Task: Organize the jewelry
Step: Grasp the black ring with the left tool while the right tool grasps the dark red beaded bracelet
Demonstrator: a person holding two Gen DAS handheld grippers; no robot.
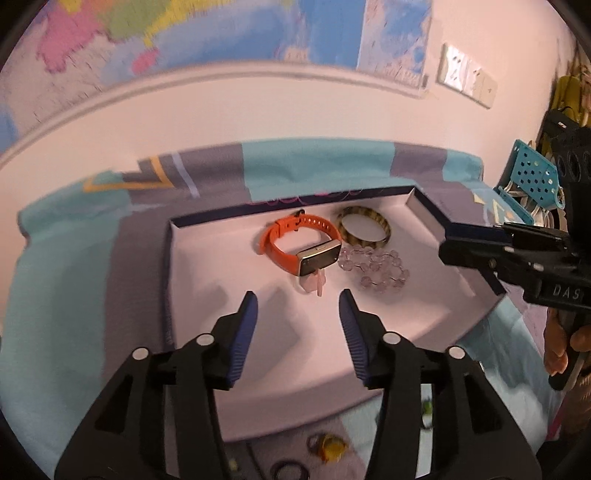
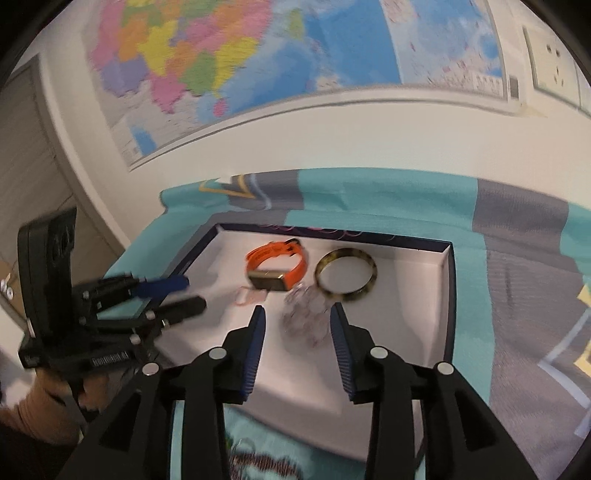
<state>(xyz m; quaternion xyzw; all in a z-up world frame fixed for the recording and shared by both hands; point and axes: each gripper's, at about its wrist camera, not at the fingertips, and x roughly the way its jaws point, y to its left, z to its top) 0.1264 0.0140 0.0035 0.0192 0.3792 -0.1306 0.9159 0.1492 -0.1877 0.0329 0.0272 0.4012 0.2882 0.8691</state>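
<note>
- The left gripper (image 1: 297, 301) hangs over the near part of a shallow white tray (image 1: 207, 266) with dark blue walls; its blue-padded fingers stand wide apart and hold nothing.
- The tray rests on a teal and grey patterned cloth (image 1: 66, 280), which covers the surface in front of a white wall bearing a coloured map (image 1: 184, 33).
- Inside the tray, toward its far side, an orange smartwatch (image 1: 299, 242) lies on its edge, strap looped and gold-framed face turned toward the left wrist camera.
- Touching the near side of the watch is a small pale pink translucent item (image 1: 314, 283); what it is cannot be told.
- Just right of the watch lies a clear beaded bracelet (image 1: 376, 267), and beyond the beads a tortoiseshell bangle (image 1: 364, 226) lies flat, close to the watch strap.
- In the right wrist view, the right gripper (image 2: 297, 314) hovers over the tray (image 2: 445, 295) with its fingers spread and nothing between them; the beaded bracelet (image 2: 306, 314) lies in the gap below its fingertips, somewhat blurred.
- There the watch (image 2: 275, 266) sits left of the bangle (image 2: 345, 275), with the pink item (image 2: 249, 295) at its near left.
- Small objects lie on the cloth near the tray's front edge, too blurred to name.
- At the far right of the left wrist view stands a teal perforated holder (image 1: 535, 173).
</note>
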